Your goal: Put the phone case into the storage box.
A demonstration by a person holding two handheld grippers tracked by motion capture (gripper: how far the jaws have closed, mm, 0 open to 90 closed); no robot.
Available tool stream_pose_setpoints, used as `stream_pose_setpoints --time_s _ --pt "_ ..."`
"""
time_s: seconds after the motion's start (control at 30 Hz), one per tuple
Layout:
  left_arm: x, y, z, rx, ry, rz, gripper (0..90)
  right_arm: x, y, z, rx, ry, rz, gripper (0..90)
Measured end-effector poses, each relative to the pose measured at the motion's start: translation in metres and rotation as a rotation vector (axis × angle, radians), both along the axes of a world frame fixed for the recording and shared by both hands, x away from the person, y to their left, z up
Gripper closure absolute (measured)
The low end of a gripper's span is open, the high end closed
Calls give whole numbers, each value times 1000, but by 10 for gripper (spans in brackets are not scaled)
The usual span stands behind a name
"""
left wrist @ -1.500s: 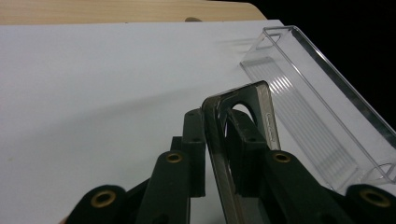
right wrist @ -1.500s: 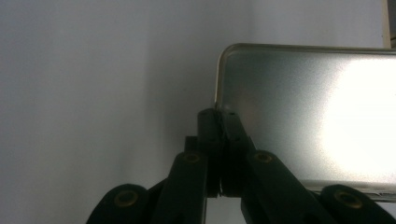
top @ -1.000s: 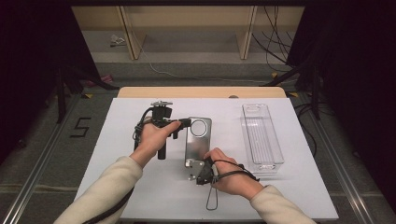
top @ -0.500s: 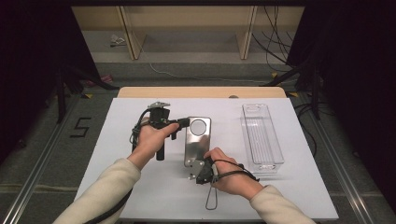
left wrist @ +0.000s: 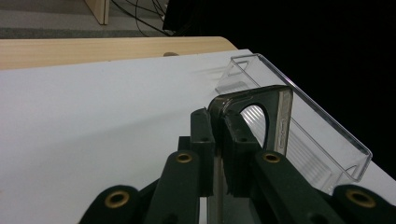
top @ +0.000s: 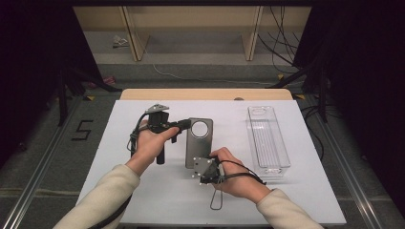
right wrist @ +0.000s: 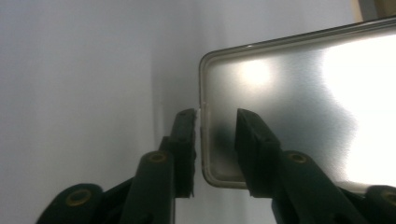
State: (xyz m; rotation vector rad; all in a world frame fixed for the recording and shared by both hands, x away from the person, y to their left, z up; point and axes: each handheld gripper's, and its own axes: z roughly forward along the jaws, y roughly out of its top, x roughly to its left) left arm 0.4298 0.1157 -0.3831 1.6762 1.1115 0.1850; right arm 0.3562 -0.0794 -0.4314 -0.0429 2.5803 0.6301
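A grey phone case (top: 198, 143) with a round camera hole lies lengthwise at the middle of the white table (top: 114, 119). My left gripper (top: 184, 125) reaches in from the left and is shut on the case's far end beside the hole; in the left gripper view the pads (left wrist: 205, 140) pinch the raised edge of the case (left wrist: 280, 116). My right gripper (top: 196, 163) sits at the near end. Its jaws have just been opening: they (right wrist: 217, 121) straddle the rim of the case (right wrist: 299, 88) with a gap showing.
A clear, long plastic tray (top: 267, 138) stands to the right of the case, and its wall (left wrist: 327, 135) lies just beyond the case in the left gripper view. A cable loop (top: 216, 200) trails by the right wrist. A wooden strip (top: 205, 94) borders the table's far edge.
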Motion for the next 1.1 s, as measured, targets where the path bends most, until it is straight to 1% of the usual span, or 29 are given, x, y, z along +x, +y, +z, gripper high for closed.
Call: stream_pose_setpoints --time_s 0.03,0.07,0.1,0.17,0.2,0.23,0.33,0.37,0.47,0.5,0.57,0.73,0.97,1.03,1.1 --pt "0 1 0 -1 -4 0 836 1 0 2 12 8 -8 664" --pt "-1 2 -1 -1 -8 -2 836 1 0 2 26 -2 -19 643" --pt "-2 3 -2 -2 -14 3 836 2 -1 3 37 10 -20 624" --pt "-3 5 -3 0 -17 3 836 3 -2 5 71 19 -43 601" --pt "-3 6 -4 4 -22 -1 836 4 -3 5 84 14 -49 588" --pt "-4 7 -4 4 -26 3 836 3 -3 6 97 34 -65 574" --pt "-5 10 -7 -1 -37 3 836 6 -5 8 141 48 -82 536" --pt "-6 11 -7 0 -44 6 836 6 -6 9 152 62 -89 519" --pt "-8 14 -8 -7 -62 10 836 8 -8 10 206 76 -116 466" --pt "-8 15 -8 -9 -65 11 836 9 -8 10 233 80 -139 457" --pt "-10 17 -9 -9 -73 13 836 10 -9 11 259 76 -156 434" --pt "-14 24 -12 -17 -91 21 836 13 -14 15 323 85 -204 390" --pt "-19 33 -16 -31 -118 21 835 16 -18 17 387 83 -248 373" --pt "-21 35 -16 -32 -125 29 835 18 -20 18 406 73 -259 373" --pt "-23 37 -16 -27 -132 35 835 19 -21 19 430 73 -281 373"
